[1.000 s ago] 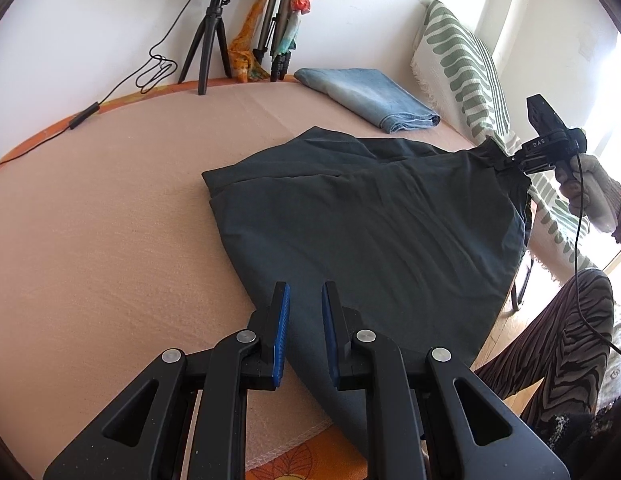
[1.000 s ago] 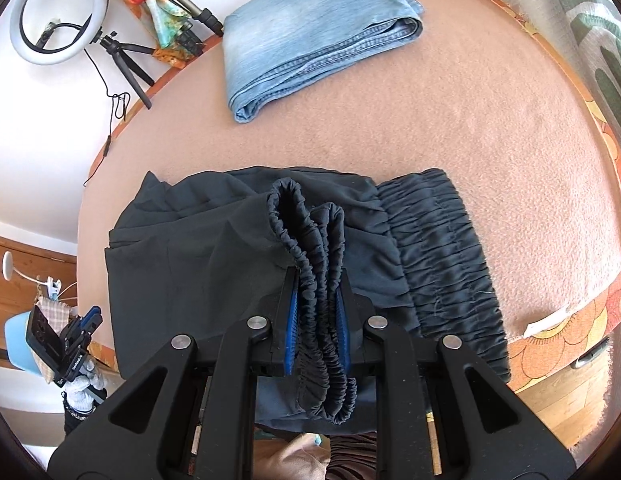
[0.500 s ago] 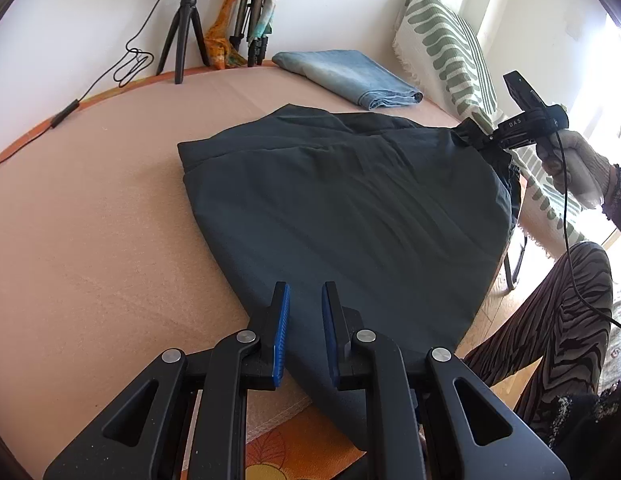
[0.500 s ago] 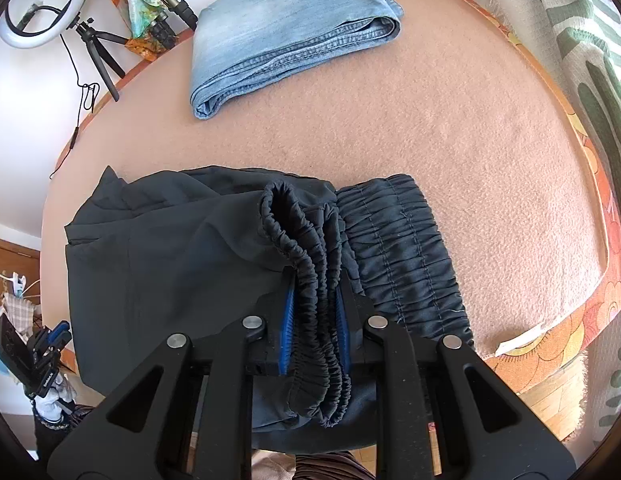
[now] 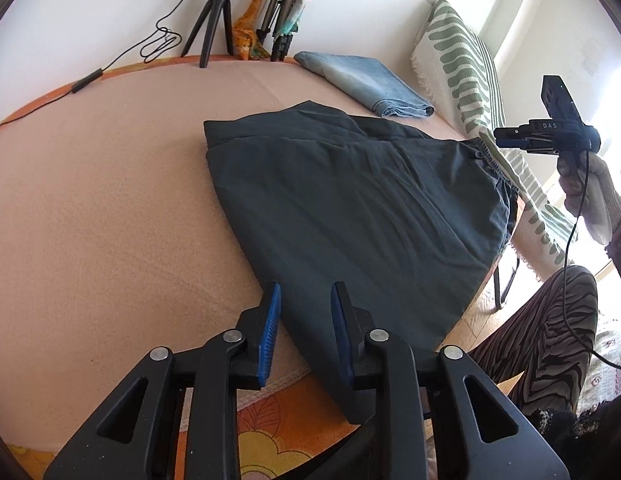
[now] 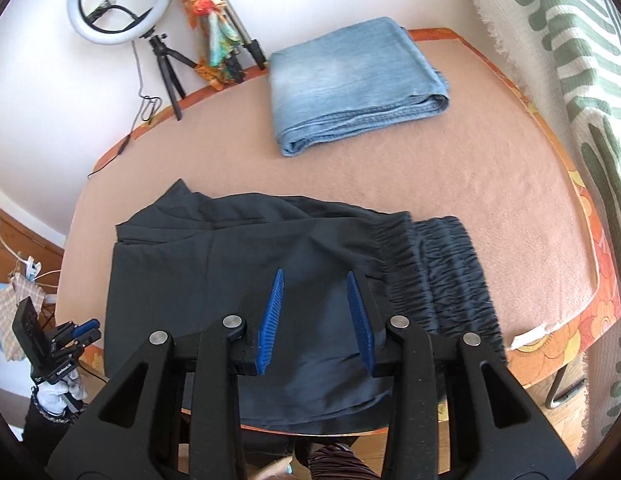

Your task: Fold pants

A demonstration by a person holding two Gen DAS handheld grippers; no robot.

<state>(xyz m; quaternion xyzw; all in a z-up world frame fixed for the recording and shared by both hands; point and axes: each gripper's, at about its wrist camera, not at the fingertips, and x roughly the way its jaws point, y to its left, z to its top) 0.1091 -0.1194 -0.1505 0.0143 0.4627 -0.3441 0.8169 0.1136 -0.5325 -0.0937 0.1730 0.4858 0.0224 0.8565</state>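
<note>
Lying flat on the pink blanket point(image 6: 490, 184) that covers the desk point(image 6: 550, 364), the dark pants point(image 6: 214, 272) are folded lengthwise, with their gathered elastic waistband point(image 6: 442, 276) at the end nearest the striped throw point(image 6: 582, 80). Beyond the pants, toward the wall, sits a folded pair of blue jeans point(image 6: 350, 80), well apart from them.

From the right wrist view, the right gripper point(image 6: 314, 316) hovers above the pants just beside the waistband, its blue-padded fingers point(image 6: 270, 316) spread wide with nothing between them. The same gripper shows in the left wrist view point(image 5: 506, 138) held in a gloved hand point(image 5: 590, 196), just past the waistband end of the pants point(image 5: 350, 208).

At the opposite end of the pants, the left gripper point(image 5: 304, 328) has its fingers point(image 5: 268, 332) parted moderately, straddling the near edge of the fabric where it meets the blanket point(image 5: 110, 200); nothing is pinched between them. The right wrist view catches this gripper point(image 6: 82, 330) past the leg end of the pants, off the desk edge.

Behind the jeans, against the wall, stand a ring light point(image 6: 118, 4) on a small tripod point(image 6: 166, 60) and a colourful figurine point(image 6: 210, 28).
</note>
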